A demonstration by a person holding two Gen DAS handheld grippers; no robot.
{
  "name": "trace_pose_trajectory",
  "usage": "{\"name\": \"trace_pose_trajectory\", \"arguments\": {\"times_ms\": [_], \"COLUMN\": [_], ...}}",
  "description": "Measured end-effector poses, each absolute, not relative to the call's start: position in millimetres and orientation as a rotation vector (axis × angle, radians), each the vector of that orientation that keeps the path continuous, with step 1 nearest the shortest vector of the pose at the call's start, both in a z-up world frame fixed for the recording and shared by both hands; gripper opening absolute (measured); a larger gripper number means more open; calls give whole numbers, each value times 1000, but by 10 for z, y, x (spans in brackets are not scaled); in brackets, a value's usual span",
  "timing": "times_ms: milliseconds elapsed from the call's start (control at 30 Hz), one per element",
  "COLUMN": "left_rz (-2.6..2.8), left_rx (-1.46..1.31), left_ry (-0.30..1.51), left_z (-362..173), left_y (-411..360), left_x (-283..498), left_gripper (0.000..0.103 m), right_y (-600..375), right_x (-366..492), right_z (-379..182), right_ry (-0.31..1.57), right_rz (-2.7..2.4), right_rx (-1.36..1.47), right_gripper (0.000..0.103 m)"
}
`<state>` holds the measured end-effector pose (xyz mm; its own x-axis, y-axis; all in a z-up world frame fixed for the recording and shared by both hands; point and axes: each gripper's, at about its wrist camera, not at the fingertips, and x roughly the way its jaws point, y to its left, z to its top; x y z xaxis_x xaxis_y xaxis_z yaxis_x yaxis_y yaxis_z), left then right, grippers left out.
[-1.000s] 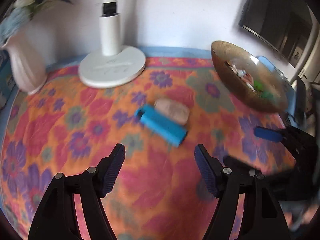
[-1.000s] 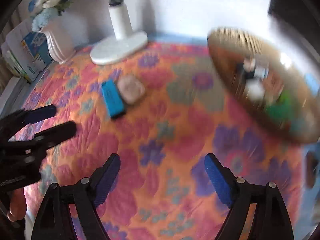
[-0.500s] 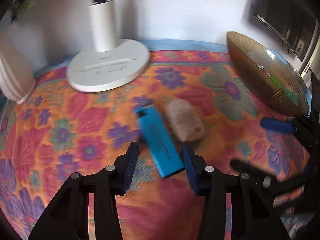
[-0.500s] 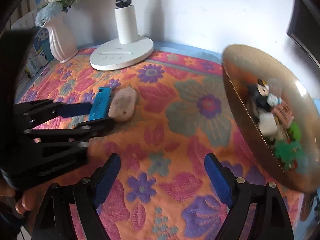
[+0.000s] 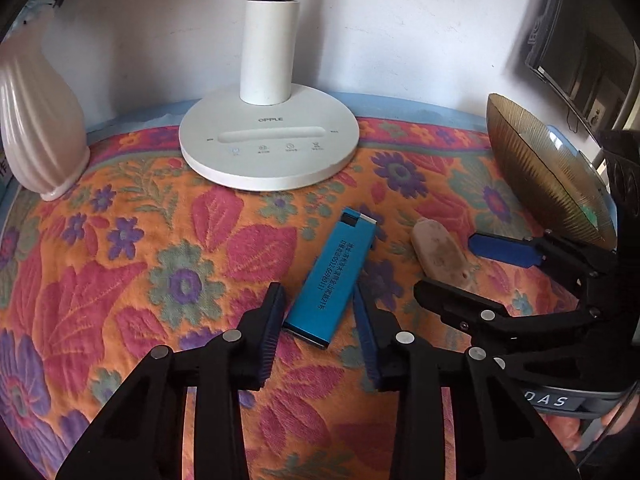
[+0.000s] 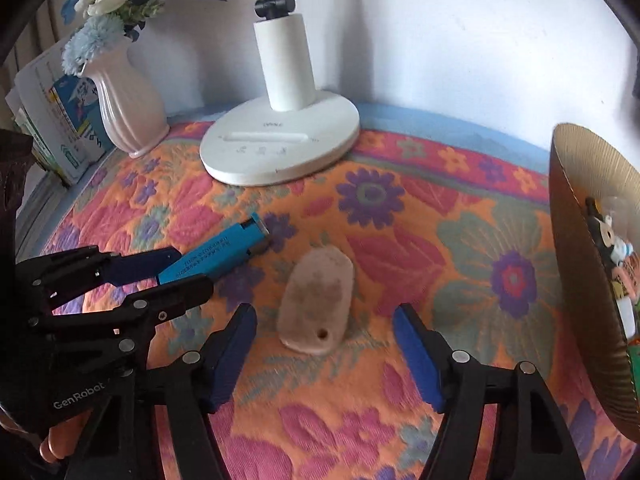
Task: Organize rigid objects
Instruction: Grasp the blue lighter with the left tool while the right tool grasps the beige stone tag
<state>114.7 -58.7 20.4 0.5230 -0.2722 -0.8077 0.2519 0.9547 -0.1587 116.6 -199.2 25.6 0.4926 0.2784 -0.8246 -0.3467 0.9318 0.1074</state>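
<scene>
Where the white wall (image 6: 460, 40) meets the table, a plush quilted cloth (image 5: 120, 280) covers the whole surface: orange ground, pink leaves, purple and teal flowers, a pale blue border along the back edge. Largest object on it is a white lamp base (image 5: 269, 148), a smooth round disc with a thick cylindrical post, a row of small touch icons and a black swivel joint above. Left rear, a pale pink ribbed ceramic vase (image 6: 126, 108) with blue and white artificial flowers; printed booklets lean just behind it. At the right edge, a wide amber bowl (image 6: 576, 264), finely ribbed and seemingly glass, holds small figurines and toys. Left gripper (image 5: 320, 316): black frame, blue ribbed pads, jaws closing around the near end of the blue lighter (image 5: 334, 280); narrow gaps show on both sides, pads not yet pressing. Lighter is a flat rectangular bar, matte blue with printed lettering and a metal-capped far end, lying flat at mid-cloth. Right gripper (image 6: 324, 342): same build, jaws closing but set wide, straddling the near end of the beige stone (image 6: 318, 300) without contact. Stone is flat, oblong, rough and mottled, with a small hole near its close end, lying just right of the lighter.
</scene>
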Motion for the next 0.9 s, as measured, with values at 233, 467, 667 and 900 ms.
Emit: {"name": "trace_pose_trajectory", "arguments": {"times_ms": [233,467,667,900], "left_rz": [-335,-347,-363,-406], "left_rx": [41,130,124,125], "left_ry": [961,944,939,948], "left_z": [156,174,195,250], "left_y": [-803,-950,-867,-845], "left_x": [1332,1173,566,-66], "left_gripper": [33,21,21,21], "right_y": [-2014,-1978,-2216,-2359], "right_x": [1233,1153,646,-145], "right_z": [216,226,245,257], "right_ry": [970,949,950,949], "right_rz": [402,403,454,498], "right_rx": [-99,-153,-162,-219], "right_gripper": [59,34,34,34]}}
